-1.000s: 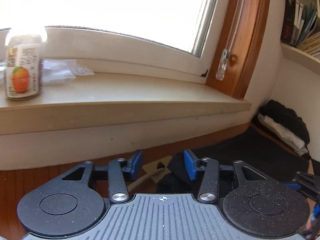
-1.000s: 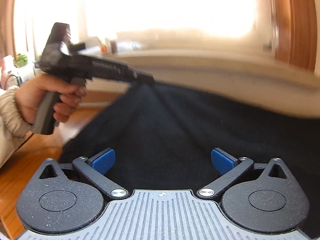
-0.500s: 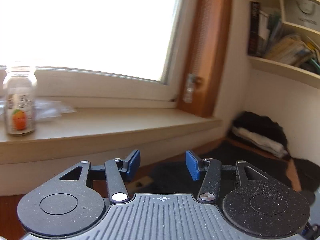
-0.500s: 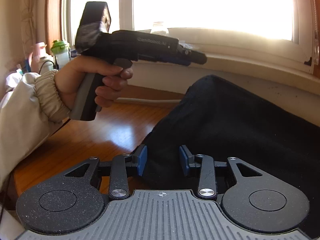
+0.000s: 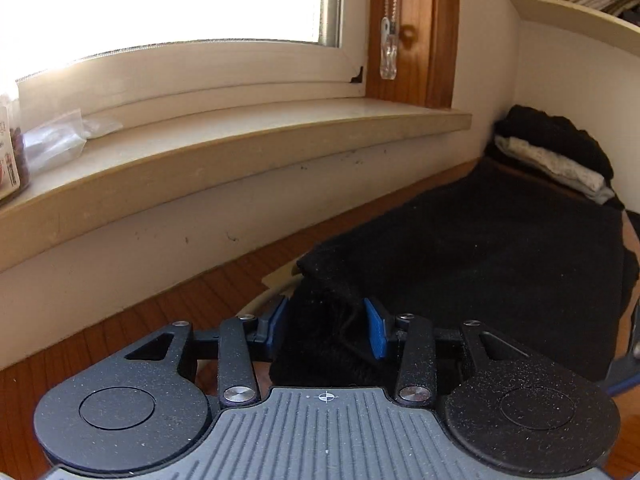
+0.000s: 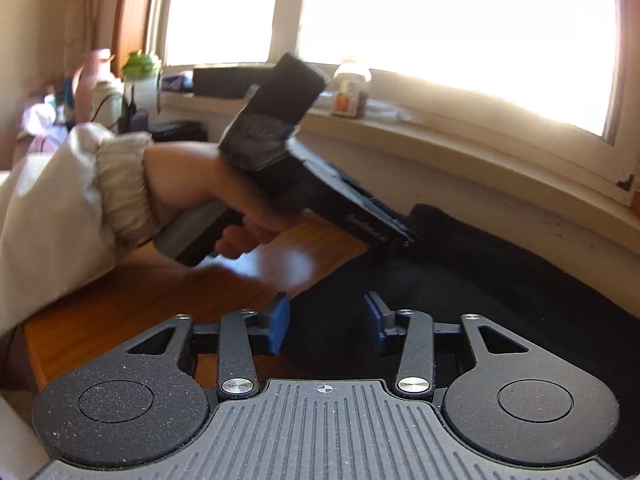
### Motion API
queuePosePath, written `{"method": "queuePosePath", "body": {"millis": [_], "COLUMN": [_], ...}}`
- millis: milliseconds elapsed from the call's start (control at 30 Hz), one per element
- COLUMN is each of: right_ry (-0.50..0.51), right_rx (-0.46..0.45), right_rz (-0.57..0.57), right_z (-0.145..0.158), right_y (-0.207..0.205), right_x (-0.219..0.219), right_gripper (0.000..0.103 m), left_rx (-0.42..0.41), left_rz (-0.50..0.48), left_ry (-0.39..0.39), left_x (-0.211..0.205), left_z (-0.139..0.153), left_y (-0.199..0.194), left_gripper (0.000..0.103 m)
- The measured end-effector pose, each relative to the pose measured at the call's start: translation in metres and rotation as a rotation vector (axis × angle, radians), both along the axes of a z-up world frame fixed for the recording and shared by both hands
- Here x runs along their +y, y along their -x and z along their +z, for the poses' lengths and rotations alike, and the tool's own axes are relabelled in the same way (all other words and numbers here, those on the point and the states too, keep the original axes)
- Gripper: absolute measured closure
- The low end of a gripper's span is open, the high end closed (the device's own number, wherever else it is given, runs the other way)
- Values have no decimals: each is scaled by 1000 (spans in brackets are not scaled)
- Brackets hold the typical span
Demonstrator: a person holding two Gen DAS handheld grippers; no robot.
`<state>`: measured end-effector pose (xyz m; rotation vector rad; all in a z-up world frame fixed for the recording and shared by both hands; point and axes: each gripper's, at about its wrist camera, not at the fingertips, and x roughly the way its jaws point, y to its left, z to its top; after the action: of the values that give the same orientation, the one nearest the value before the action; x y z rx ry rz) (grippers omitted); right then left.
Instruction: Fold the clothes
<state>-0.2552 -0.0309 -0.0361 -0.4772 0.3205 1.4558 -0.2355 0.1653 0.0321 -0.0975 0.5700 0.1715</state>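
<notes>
A: Where's the garment rn?

B: Black garment [image 5: 500,256] lies spread on the wooden table [image 5: 132,320], running from the left gripper [image 5: 326,328] out toward 2 o'clock, along the wall under the window sill [image 5: 240,140]. The near corner is bunched up between the left pads.

A: Claws?

B: Left: fingers part-way apart w/ cloth in the gap. It looks loosely pinched, but I can't tell if it's truly clamped. Right gripper [image 6: 326,324]: same spacing, cloth edge between the pads, and grip again unclear. Neither is wide open or fully closed.

A: So what's the step?

B: My guess is taking hold of the two near corners for a fold. It could equally be letting go after laying one down; this fits both.

A: Tips?

B: If gripping, pinch the hem itself, not just the top layer, and keep both claws level so the edge stays straight. In the right view the left hand [image 6: 224,196] and its gripper sit at 11 o'clock, so mind a clash.

A: Room?

B: Tight at 12, where wall and sill are close. The stack of folded clothes [image 5: 556,152] sits at 2 o'clock in the corner. There's bare table at 9 to 10 o'clock. The table's edge is at 8 o'clock in the right view, so don't drag cloth off it.
</notes>
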Motion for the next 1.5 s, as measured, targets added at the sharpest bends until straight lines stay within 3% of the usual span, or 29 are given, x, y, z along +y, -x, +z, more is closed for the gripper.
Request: {"method": "queuePosePath", "body": {"millis": [300, 400, 567, 700, 833, 933, 1133, 1200, 1267, 1400, 1500], "right_ry": [97, 125, 108, 87, 76, 14, -79, -100, -117, -126, -130], "right_rx": [-127, -246, -268, -163, -203, -184, -167, -170, -164, -169, -189], "right_rz": [21, 40, 11, -11, -42, -81, -148, -166, -181, -193, -197], "right_z": [-15, -19, -24, -25, -24, -13, 14, 21, 26, 30, 32], "right_y": [18, 31, 23, 7, 10, 4, -17, -22, -27, -35, -33], "right_x": [12, 14, 13, 9, 6, -1, -17, -23, -28, -31, -31], "right_gripper": [56, 45, 41, 47, 69, 77, 79, 79, 79, 79, 79], "left_rx": [-19, -27, -27, -43, -106, -145, -184, -192, -220, -254, -282], "left_rz": [-8, -6, 0, 31, 102, 166, 266, 303, 343, 376, 396], "left_ry": [67, 100, 105, 149, 201, 313, 616, 692, 772, 1020, 1077], "left_x": [11, 16, 17, 22, 31, 42, 50, 44, 37, 30, 23], "left_z": [-3, -3, -3, 3, 18, 17, 0, -6, -11, -29, -34], "left_y": [10, 12, 12, 17, 34, 49, 77, 83, 88, 88, 82], "left_gripper": [56, 54, 53, 52, 51, 47, 36, 26, 23, 19, 16]}}
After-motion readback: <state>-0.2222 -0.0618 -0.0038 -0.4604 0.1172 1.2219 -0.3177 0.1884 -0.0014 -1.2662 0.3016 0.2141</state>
